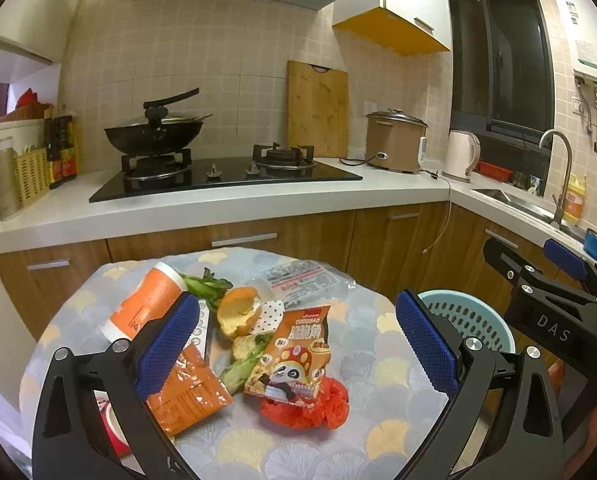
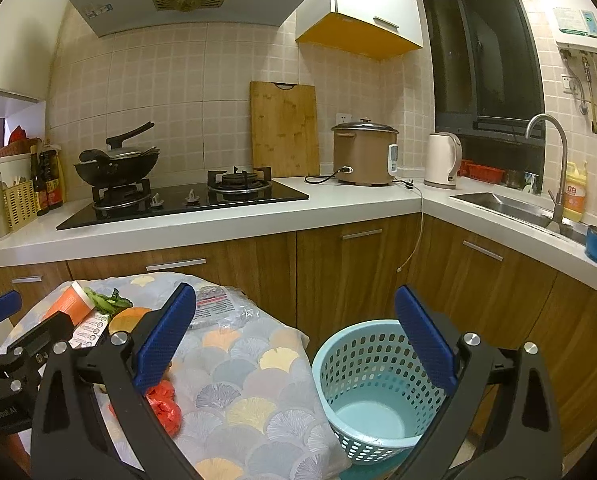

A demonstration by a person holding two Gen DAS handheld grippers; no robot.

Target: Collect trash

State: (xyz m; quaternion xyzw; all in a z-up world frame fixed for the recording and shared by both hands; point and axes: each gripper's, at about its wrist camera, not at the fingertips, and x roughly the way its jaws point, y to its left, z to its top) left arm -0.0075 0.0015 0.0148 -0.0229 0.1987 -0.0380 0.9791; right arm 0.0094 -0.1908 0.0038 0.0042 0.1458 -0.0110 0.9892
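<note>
both tongs, left tongs (image 1: 298,344) and right tongs (image 2: 294,340), hang spread apart, gripping nothing. the trash, snack bag (image 1: 294,354) and orange bottle (image 1: 144,304) included, lies on the tabletop (image 1: 378,364); the blue basket (image 2: 372,392) stands just right.

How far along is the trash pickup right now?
Nothing looks done: the blue basket is empty. Nothing is in hand; left tongs and right tongs are open. Left: the snack bag, orange bottle, peel and red bag.
</note>
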